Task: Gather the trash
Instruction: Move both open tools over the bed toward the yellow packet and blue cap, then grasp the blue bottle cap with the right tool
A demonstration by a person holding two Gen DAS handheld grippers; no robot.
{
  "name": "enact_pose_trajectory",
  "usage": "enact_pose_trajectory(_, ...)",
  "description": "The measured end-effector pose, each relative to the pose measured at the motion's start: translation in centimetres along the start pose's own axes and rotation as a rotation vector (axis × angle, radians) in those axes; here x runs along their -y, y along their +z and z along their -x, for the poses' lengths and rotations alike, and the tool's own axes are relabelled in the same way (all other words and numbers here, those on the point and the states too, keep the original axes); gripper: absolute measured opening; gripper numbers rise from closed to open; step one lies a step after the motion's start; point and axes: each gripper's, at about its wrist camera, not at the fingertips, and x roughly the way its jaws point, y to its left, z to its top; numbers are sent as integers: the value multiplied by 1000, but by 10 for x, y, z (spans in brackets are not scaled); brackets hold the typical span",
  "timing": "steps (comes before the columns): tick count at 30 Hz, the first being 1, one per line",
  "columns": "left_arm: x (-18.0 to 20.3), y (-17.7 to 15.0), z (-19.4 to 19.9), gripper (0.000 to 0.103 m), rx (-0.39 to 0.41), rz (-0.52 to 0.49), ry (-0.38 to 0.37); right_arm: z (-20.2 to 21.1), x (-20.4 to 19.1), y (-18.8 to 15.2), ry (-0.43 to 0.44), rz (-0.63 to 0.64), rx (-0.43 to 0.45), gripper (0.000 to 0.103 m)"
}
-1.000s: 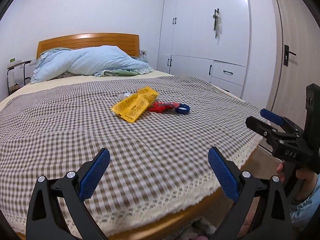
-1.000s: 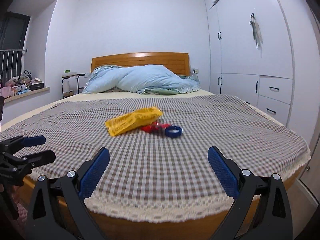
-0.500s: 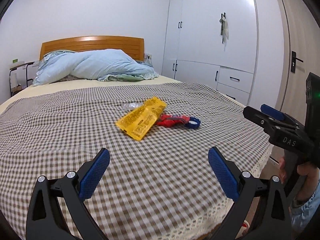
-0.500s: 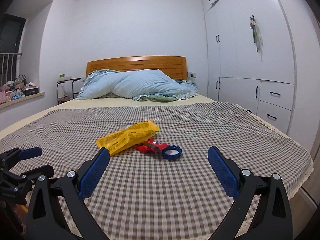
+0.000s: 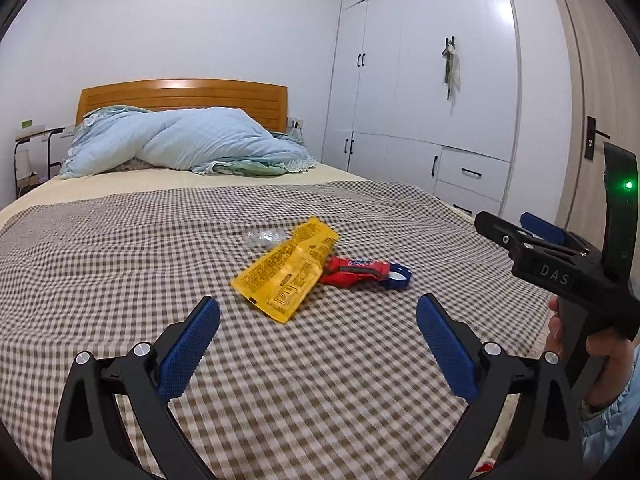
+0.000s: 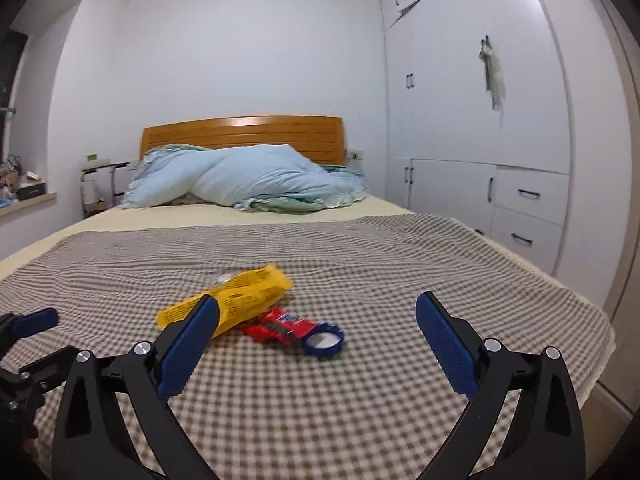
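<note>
Trash lies in a small heap on the checked bedspread: a yellow wrapper, a red wrapper beside it, a blue ring-shaped lid and a crumpled clear bit of plastic. My left gripper hovers open just short of the yellow wrapper, with nothing between its fingers. In the right wrist view the yellow wrapper, red wrapper and blue lid lie close ahead of my right gripper, which is also open and holds nothing.
A light blue duvet is piled against the wooden headboard. White wardrobes and drawers line the right wall. A small side table stands left of the bed. The bed's lace-trimmed edge drops off at the right.
Both grippers have moved forward over the bed toward the trash, which now looms larger and nearer. Both jaws have stayed open.
</note>
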Motion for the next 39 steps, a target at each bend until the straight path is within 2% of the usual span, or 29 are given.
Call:
enact_pose_trajectory(19,-26,46,-47,95,-5,42,-4,-90,43,15,-129,-193,-100,94)
enact_pose_trajectory(29,-36,58,-84,95,-43,75,-12,-132,36,-8,-131,-113,-309,94)
enact_pose_trajectory(33,-35,56,-94,95,-65,101,-12,-147,25,-23,-114,-22,-416,94)
enact_pose_trajectory(37,-32,51,-100,95,-88,88,-6,-166,20,-46,-142,60,-554,94)
enact_pose_trajectory(39,-32,49,-100,95,-97,87,-3,-173,21,-54,-147,65,-591,94)
